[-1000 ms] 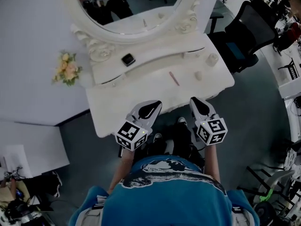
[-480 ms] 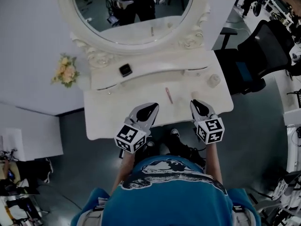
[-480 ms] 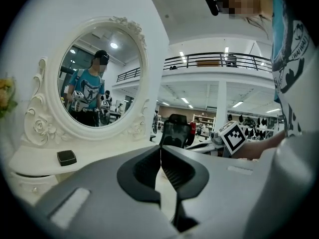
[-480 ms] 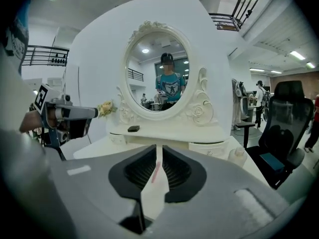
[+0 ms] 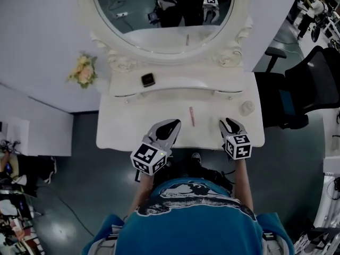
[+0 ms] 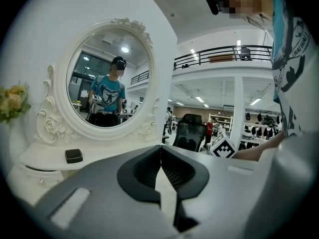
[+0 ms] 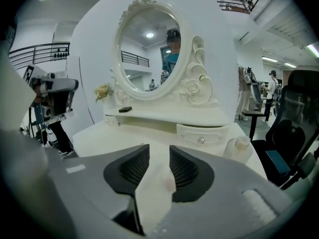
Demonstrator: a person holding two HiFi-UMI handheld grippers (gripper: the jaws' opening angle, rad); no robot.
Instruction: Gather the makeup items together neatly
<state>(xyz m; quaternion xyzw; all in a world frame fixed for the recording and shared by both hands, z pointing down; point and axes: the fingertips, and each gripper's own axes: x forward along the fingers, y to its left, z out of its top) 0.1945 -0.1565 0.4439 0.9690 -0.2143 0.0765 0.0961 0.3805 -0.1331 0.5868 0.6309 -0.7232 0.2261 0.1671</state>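
Hovering over the vanity table's point(image 5: 127, 126) near edge: left gripper point(image 5: 172, 124) pinched shut, right gripper point(image 5: 229, 122) jaws just opening, narrow, small pale item point(image 7: 169, 181) seemingly between, ungripped. Pink stick point(image 5: 192, 116) lies between both, nearer left, pointing mirror-ward.

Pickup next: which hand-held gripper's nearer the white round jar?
Right hand-held gripper: beside the white round jar, jaws just opening round a pale item; left hand-held gripper far left.

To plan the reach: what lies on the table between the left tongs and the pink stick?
Nothing; in the head view only bare white tabletop separates the left tongs from the pink stick.
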